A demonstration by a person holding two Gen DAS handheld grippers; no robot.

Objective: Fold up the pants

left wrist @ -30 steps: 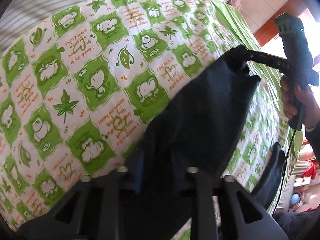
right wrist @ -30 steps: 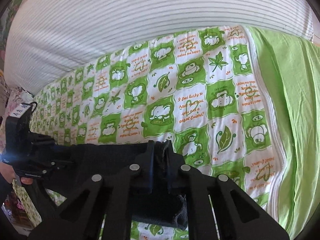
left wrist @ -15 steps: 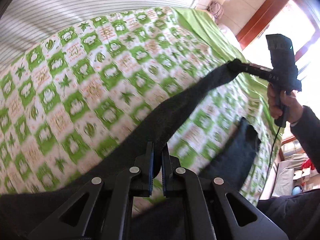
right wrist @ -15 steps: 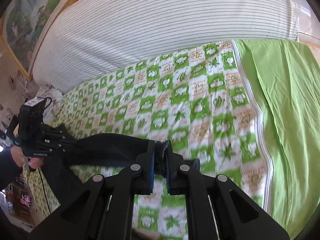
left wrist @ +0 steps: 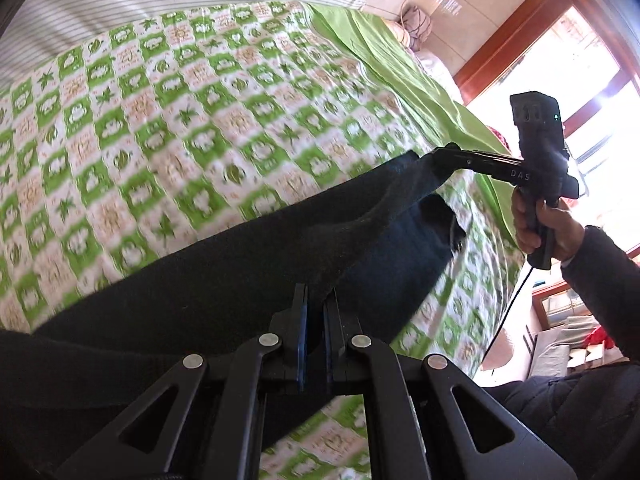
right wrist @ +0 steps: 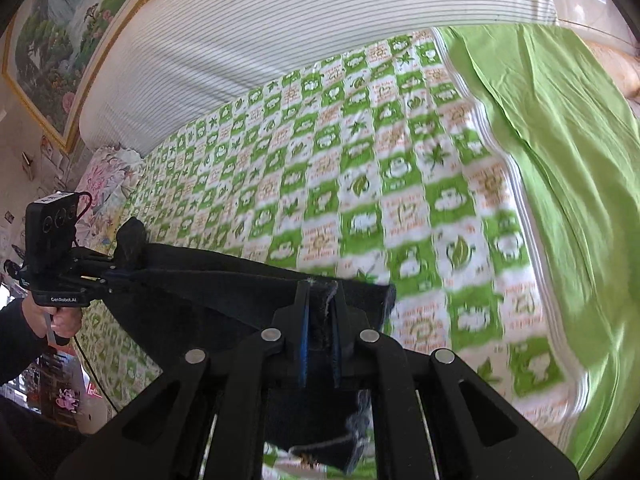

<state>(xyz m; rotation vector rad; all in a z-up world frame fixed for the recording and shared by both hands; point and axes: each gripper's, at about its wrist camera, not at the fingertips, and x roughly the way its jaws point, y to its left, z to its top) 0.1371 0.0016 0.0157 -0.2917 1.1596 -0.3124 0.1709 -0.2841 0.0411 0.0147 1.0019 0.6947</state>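
The dark pants [left wrist: 248, 264] hang stretched between the two claws above the bed, off the green-and-white checked bedsheet [left wrist: 168, 128] rather than lying on it. The left gripper [left wrist: 316, 304] has its jaws pinched nearly together on one end of the fabric's upper edge. The right gripper [right wrist: 318, 308] is likewise clamped tight on the other end, where a thick, frayed fold of cloth sits between its blue-lined pads. Holding both ends taut and level likely lets the garment fall straight under its own weight, so creases drop out before it is laid down and doubled over. Loose cloth dangles below the right claw, and another flap hangs toward the bed's near edge in the left view.

A striped mattress or headboard cover [right wrist: 300, 48] runs along the far edge of the bed, and a plain green sheet [right wrist: 560, 160] covers its right side.

Readable writing: "GenRobot.AI" on the left tool's body in the right view, and "DAS" on the right tool's arm in the left view. The orange lettering on the bedsheet squares is too blurred to read.
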